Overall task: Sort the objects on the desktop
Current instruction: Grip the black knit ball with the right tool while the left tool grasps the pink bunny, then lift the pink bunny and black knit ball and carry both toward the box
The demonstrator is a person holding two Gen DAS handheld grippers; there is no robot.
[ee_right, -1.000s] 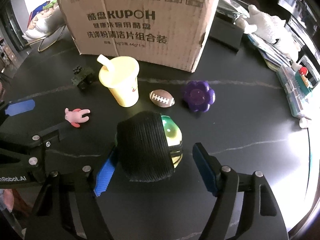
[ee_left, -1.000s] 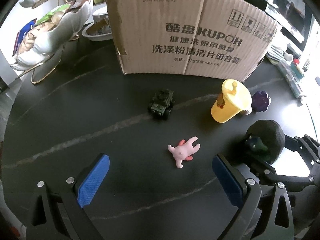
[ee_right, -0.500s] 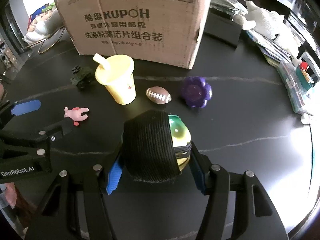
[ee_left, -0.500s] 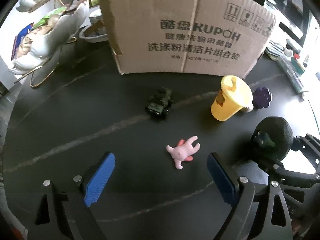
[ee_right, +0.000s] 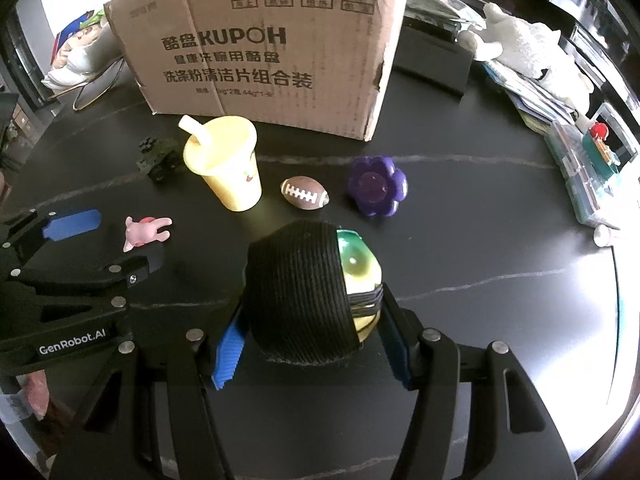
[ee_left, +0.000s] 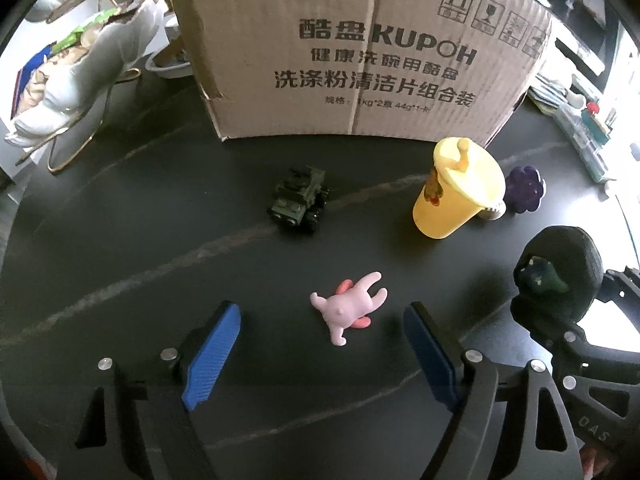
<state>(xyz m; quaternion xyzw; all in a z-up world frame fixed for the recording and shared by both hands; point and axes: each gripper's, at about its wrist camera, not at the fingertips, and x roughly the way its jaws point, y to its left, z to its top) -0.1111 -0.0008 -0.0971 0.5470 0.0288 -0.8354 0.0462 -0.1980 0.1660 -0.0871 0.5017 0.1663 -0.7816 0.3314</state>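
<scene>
A pink rabbit toy (ee_left: 348, 308) lies on the black table, between and just ahead of my left gripper's (ee_left: 320, 356) blue pads. The jaws are closing and the pads do not touch it. My right gripper (ee_right: 312, 348) is shut on a green toy in a black knit cap (ee_right: 300, 292), one pad on each side. That capped toy (ee_left: 560, 272) also shows at the right of the left wrist view. The left gripper (ee_right: 104, 244) appears at the left of the right wrist view, with the rabbit (ee_right: 146, 232) by its tips.
A large cardboard box (ee_left: 360, 48) stands at the back. In front of it are a green toy truck (ee_left: 298, 200), a yellow cup with a straw (ee_left: 456, 192), a toy football (ee_right: 305, 193) and a purple flower (ee_right: 376, 190). Clutter lines the right edge (ee_right: 580, 168).
My right gripper's pads have closed onto the capped toy. My left gripper's pads have drawn nearer together on either side of the pink rabbit.
</scene>
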